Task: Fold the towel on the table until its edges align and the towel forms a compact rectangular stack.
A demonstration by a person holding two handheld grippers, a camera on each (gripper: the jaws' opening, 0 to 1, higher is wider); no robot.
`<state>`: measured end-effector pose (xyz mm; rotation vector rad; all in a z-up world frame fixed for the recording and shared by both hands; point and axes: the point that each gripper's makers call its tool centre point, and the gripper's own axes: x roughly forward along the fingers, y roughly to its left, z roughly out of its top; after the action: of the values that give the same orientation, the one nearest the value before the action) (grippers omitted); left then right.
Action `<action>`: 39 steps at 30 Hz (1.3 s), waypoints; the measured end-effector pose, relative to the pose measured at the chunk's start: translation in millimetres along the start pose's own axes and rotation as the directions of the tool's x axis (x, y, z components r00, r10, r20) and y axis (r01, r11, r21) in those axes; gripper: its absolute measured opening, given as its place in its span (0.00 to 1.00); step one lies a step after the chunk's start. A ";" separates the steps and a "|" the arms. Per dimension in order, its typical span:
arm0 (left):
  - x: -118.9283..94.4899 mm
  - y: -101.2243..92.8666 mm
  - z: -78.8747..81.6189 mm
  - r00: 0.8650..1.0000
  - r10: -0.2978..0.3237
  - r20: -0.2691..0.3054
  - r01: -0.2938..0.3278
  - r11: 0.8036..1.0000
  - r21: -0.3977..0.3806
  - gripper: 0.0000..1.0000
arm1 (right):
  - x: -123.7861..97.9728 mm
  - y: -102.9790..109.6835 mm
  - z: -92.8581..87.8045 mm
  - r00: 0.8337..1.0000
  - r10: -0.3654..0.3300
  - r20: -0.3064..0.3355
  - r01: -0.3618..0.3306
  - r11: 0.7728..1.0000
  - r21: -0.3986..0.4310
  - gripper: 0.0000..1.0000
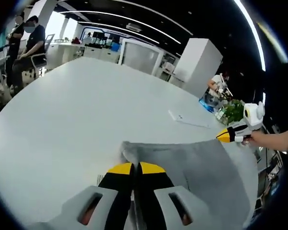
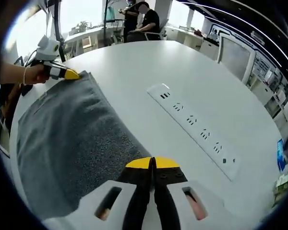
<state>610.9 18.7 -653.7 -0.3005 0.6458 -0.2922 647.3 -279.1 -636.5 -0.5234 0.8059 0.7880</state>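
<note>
Each hand-held gripper, left (image 1: 136, 166) and right (image 2: 152, 162), is clenched on a corner of the grey towel (image 2: 67, 143), held stretched along its long axis between them over the white worktop (image 2: 134, 67); an uneven pull could slip a corner and skew the fold.

Towel (image 2: 62, 143) edge under tongs (image 2: 152, 164)

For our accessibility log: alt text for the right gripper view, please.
The right gripper, jaws shut, pinches one corner of a grey towel spread on a white table, while the left gripper grips the far corner. A white power strip lies beside the towel.
</note>
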 end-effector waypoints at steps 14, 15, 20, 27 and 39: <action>0.0 -0.3 1.7 1.000 0.019 -0.013 -0.018 0.997 0.081 0.04 | 7.8 3.4 -6.9 0.999 0.040 -0.017 -0.040 0.999 -0.015 0.14; 0.1 -0.1 1.7 1.000 0.018 -0.014 -0.017 0.996 0.087 0.04 | 8.7 2.0 -7.0 0.999 0.035 -0.017 -0.035 0.999 -0.028 0.17; 0.3 0.0 1.5 1.000 0.016 -0.022 -0.014 0.994 0.107 0.04 | 13.4 -1.3 -4.1 0.999 0.041 0.002 -0.041 0.999 -0.007 0.22; 0.7 -0.1 1.2 0.999 0.025 -0.022 -0.022 0.992 0.127 0.03 | 15.7 12.2 -12.2 0.995 0.097 -0.033 -0.098 0.995 -0.020 0.00; 0.5 -0.5 1.4 0.999 0.027 -0.020 -0.024 0.992 0.123 0.03 | 11.9 -0.5 -11.5 0.996 0.087 -0.012 -0.087 0.996 -0.028 0.15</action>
<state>612.0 18.3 -652.7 -0.1717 0.6494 -0.3096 648.0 -282.3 -652.8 -0.5212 0.8327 0.8791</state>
